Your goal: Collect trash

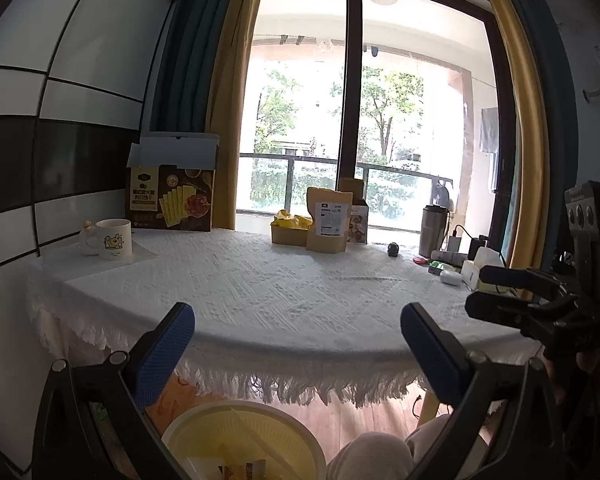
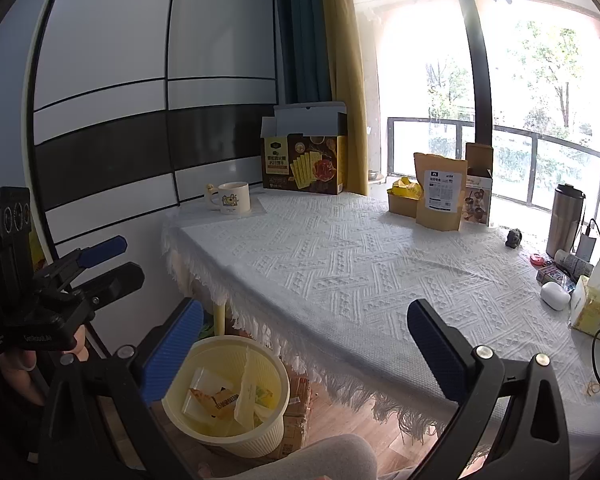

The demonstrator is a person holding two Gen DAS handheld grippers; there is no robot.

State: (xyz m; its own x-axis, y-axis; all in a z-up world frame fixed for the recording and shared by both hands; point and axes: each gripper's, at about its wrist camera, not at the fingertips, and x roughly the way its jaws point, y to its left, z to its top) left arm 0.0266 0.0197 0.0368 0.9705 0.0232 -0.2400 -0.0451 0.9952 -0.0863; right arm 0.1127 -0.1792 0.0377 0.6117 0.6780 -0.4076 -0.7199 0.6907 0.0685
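Note:
A pale yellow ribbed waste bin stands on the wooden floor beside the table, with several wrappers and paper scraps inside. The left wrist view shows only its top, at the bottom edge. My left gripper hovers open above the bin, before the table's fringed edge, with nothing between its blue pads. My right gripper is open and empty too, over the table's front edge to the right of the bin. Each gripper appears in the other's view: the right one and the left one.
A white textured cloth covers the table. At the back stand a cracker box, a mug, a kraft pouch and a small box of yellow packets. A thermos, earbud case and tissue pack sit right. A person's knee is below.

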